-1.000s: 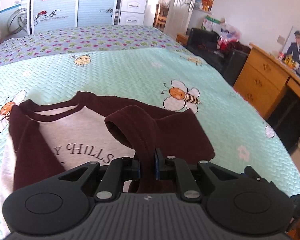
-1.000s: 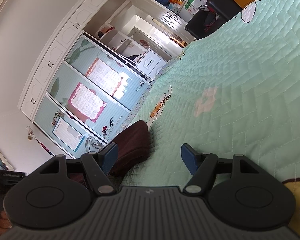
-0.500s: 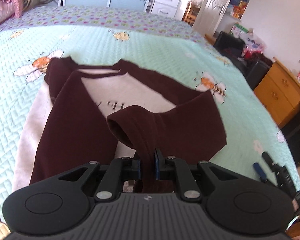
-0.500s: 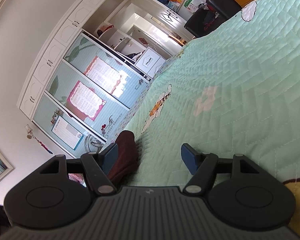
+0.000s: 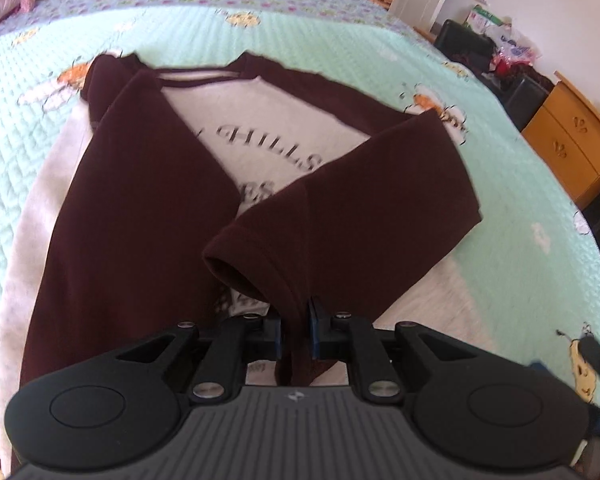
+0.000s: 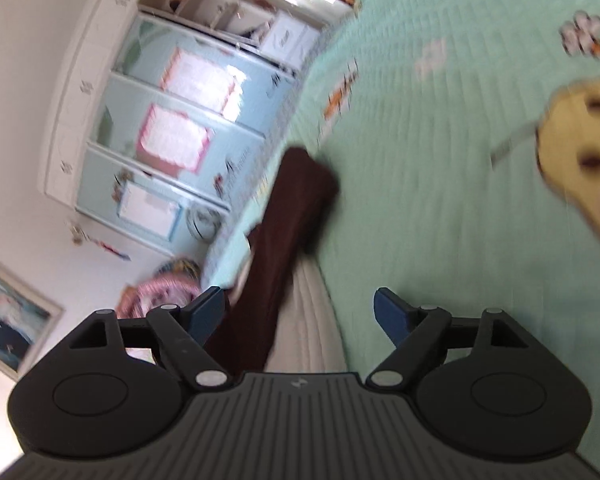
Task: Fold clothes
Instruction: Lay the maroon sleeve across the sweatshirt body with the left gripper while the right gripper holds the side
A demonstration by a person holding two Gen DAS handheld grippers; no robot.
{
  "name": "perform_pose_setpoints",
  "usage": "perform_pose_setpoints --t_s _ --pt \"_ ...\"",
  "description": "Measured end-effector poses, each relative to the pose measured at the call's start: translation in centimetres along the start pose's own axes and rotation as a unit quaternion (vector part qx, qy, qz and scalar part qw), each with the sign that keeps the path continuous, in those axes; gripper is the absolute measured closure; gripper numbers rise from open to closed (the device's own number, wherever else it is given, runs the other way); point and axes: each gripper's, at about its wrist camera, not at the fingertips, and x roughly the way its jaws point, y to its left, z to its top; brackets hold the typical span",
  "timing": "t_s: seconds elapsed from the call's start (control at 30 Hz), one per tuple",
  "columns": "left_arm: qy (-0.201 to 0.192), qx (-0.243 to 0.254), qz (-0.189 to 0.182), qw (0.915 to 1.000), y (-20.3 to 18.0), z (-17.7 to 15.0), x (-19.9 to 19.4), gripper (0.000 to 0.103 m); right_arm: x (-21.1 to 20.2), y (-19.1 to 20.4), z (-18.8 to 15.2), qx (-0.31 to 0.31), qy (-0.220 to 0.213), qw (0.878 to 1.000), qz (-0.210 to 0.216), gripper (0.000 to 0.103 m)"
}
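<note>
Both maroon sleeves lie folded across the sweatshirt (image 5: 268,148) on the bed (image 5: 380,52), the left gripper (image 5: 295,330) pinching one cuff (image 5: 260,264), the right gripper (image 6: 300,312) just opened, empty; body folds remain.

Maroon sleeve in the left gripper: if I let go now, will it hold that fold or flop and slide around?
Likely floppy: the maroon sleeve sags from the left gripper, and its cuff droops open. It probably stays roughly where dropped, since the knit looks thick and lies across the sweatshirt, not on anything slick. Being soft, the fold may still spring open somewhat.
</note>
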Motion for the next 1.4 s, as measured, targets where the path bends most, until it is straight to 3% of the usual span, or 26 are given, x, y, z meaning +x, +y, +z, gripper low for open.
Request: perform_pose_setpoints --t_s 0.13,0.23,0.37,0.53,0.67,0.73,0.83,0.93,1.03,1.1,1.2,1.4 --pt "0.008 -0.025 -0.008 0.9996 1.1 -0.2 0.5 0.09 0.7 1.8 -1.5 -0.062 0.038 0.997 -0.031 0.02" --pt "0.008 -0.03 -0.013 0.9994 1.3 -0.2 0.6 0.09 1.1 1.8 -1.5 -0.056 0.052 0.997 -0.031 0.02" --pt "0.011 -0.036 -0.022 0.9991 1.4 0.0 1.3 0.09 1.5 1.5 -2.0 -0.049 0.041 0.997 -0.037 0.02" --pt "0.012 -0.056 -0.036 0.9977 2.1 -0.2 1.9 0.085 2.1 2.0 -2.9 -0.093 0.041 0.994 -0.04 0.02" --pt "0.007 -0.105 -0.065 0.9924 3.2 -0.3 2.2 0.075 2.2 2.5 -3.7 -0.13 0.037 0.99 -0.049 0.02" --pt "0.0 -0.127 -0.072 0.9893 3.4 -0.5 2.3 0.074 2.3 2.7 -3.9 -0.142 0.036 0.988 -0.052 0.019" --pt "-0.018 -0.126 -0.061 0.99 2.8 -0.8 2.2 0.076 2.3 2.5 -4.0 -0.151 0.032 0.987 -0.044 0.019" --pt "-0.035 -0.094 -0.044 0.994 1.7 -1.0 1.8 0.091 2.2 2.5 -4.3 -0.16 0.027 0.986 -0.042 0.019" --pt "-0.044 -0.083 -0.045 0.9945 1.2 -0.9 1.0 0.094 2.1 2.5 -4.3 -0.158 0.023 0.986 -0.04 0.019" --pt "-0.059 -0.072 -0.054 0.9943 0.8 -0.3 -0.3 0.095 2.0 2.4 -4.3 -0.153 0.019 0.987 -0.036 0.02" --pt "-0.112 -0.049 -0.07 0.99 0.3 1.8 -3.9 0.095 2.0 2.3 -4.3 -0.149 0.015 0.988 -0.031 0.02" --pt "-0.211 -0.054 -0.098 0.971 1.4 5.2 -11.7 0.095 2.1 2.6 -4.3 -0.152 0.019 0.988 -0.034 0.02"
